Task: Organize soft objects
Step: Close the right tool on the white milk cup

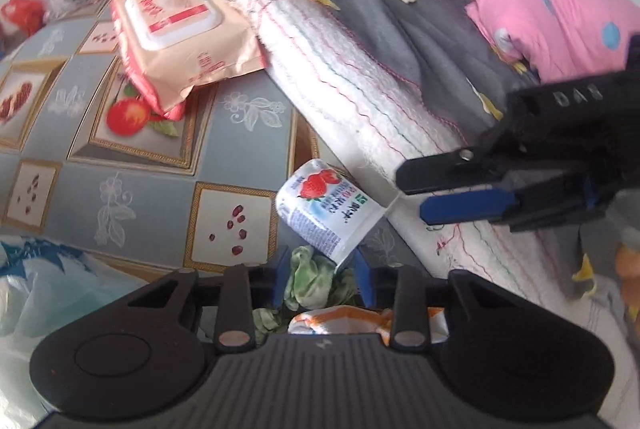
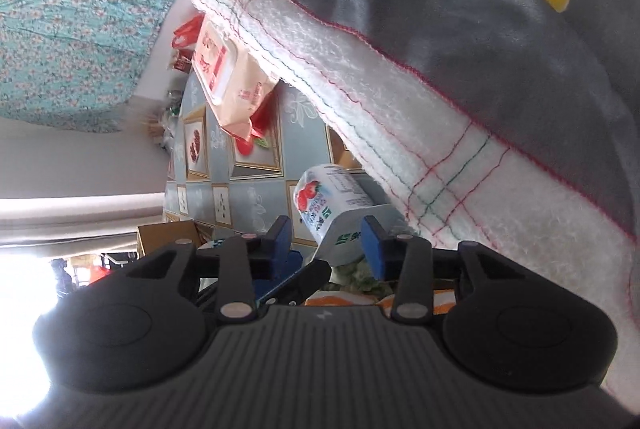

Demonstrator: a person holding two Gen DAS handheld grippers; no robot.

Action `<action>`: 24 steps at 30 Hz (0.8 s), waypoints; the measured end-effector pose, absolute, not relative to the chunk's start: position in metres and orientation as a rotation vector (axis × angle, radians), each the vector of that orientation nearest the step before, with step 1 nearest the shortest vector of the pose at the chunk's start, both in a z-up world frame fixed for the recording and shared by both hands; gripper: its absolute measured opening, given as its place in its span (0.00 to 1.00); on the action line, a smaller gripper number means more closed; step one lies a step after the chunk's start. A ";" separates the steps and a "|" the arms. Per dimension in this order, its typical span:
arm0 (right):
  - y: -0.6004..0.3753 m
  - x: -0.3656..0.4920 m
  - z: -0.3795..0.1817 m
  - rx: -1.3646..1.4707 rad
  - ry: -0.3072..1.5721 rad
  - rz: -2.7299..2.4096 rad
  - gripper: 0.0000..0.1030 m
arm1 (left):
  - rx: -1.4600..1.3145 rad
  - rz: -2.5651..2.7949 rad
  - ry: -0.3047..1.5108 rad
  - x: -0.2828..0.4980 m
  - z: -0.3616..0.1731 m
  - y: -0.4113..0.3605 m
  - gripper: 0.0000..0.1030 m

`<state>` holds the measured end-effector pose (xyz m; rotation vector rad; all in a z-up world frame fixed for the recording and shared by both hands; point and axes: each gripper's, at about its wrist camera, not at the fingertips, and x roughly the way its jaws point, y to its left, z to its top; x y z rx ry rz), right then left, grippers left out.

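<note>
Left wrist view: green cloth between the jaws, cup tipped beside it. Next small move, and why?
Probably close the left gripper on the green cloth. The cloth lies crumpled between the jaws, which look not quite pressed on it. The cup leans with its rim at the right-hand pad, so close gently to avoid pinching it.

The left gripper [image 1: 323, 279] is straddling a crumpled green cloth [image 1: 316, 279], with a strawberry yogurt cup [image 1: 326, 211] lying tipped just beyond. The right gripper [image 1: 412, 195] is reaching in over the white towel [image 1: 320, 57], its jaws standing slightly apart.
</note>
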<state>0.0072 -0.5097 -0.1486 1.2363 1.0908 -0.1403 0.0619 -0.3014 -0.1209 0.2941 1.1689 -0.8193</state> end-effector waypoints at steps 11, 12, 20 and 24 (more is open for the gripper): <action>-0.513 0.026 -0.160 1.276 1.137 -0.098 0.23 | 0.216 -0.817 1.147 0.061 -0.122 -0.305 0.10; -0.514 0.027 -0.158 1.274 1.133 -0.090 0.23 | 0.183 -0.812 1.156 0.065 -0.121 -0.302 0.10; -0.516 0.050 -0.145 1.229 1.080 -0.032 0.24 | -0.031 -0.728 1.181 0.108 -0.113 -0.285 0.10; -0.516 0.064 -0.137 1.118 1.061 -0.048 0.25 | -0.116 -0.671 1.194 0.132 -0.115 -0.276 0.11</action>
